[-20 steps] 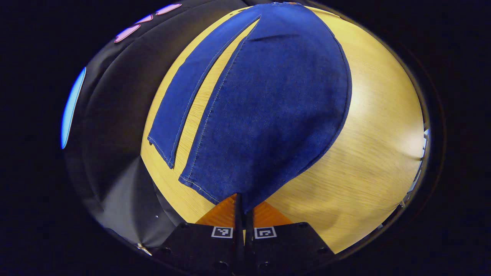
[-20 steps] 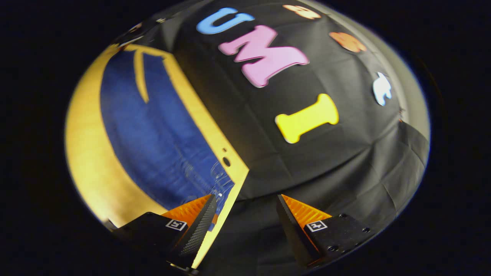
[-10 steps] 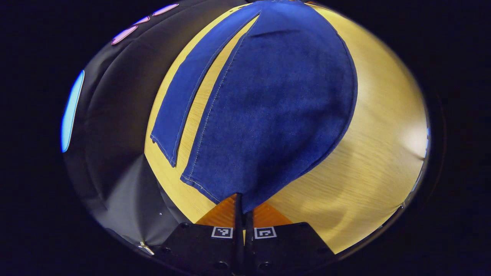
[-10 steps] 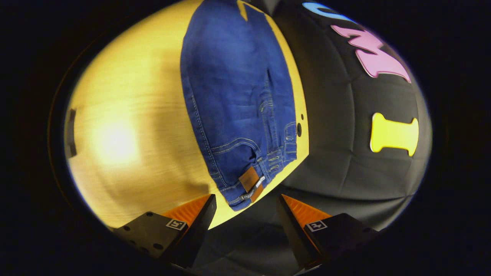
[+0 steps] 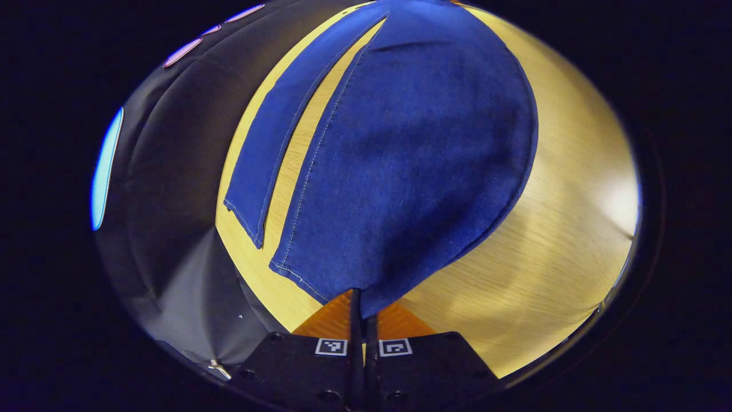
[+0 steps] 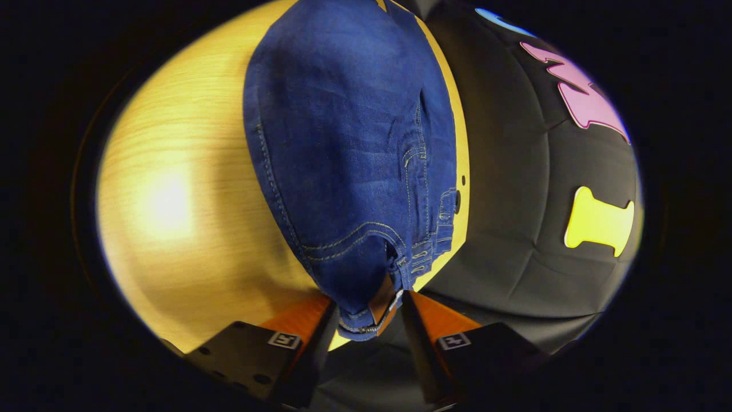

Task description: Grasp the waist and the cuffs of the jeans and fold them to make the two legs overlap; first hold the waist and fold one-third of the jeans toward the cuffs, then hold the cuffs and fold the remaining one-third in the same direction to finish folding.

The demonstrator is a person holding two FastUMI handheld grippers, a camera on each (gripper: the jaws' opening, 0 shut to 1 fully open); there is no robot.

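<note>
Honestly, the thing to watch is the waist end of the jeans (image 6: 349, 143), because the right tongs (image 6: 366, 312) have not got hold of it. Their two fingers stand a modest way apart on either side of the waistband corner with the brown patch (image 6: 382, 302), which sits in the gap and hangs a little over the edge of the worktop (image 6: 171, 200); whether either finger already touches the denim I cannot tell. If they close too shallow, I'd guess they catch only the top layer or the patch, and the waist would slide out once lifted, leaving the fold crooked. That corner also lies at the worktop's edge, so a nudge could push it off rather than grip it. At the other end the left tongs (image 5: 361, 303) are pressed together on the cuff (image 5: 366, 286) of the nearer leg, with no gap visible between the fingers and the hem running straight into them. The other leg (image 5: 269, 143) lies flat on the wood just beside it, a strip of bare worktop between the two. As I judge it, lifting one end while the other is not secured would drag the whole garment sideways, and the legs would not land squarely one upon the other.
</note>
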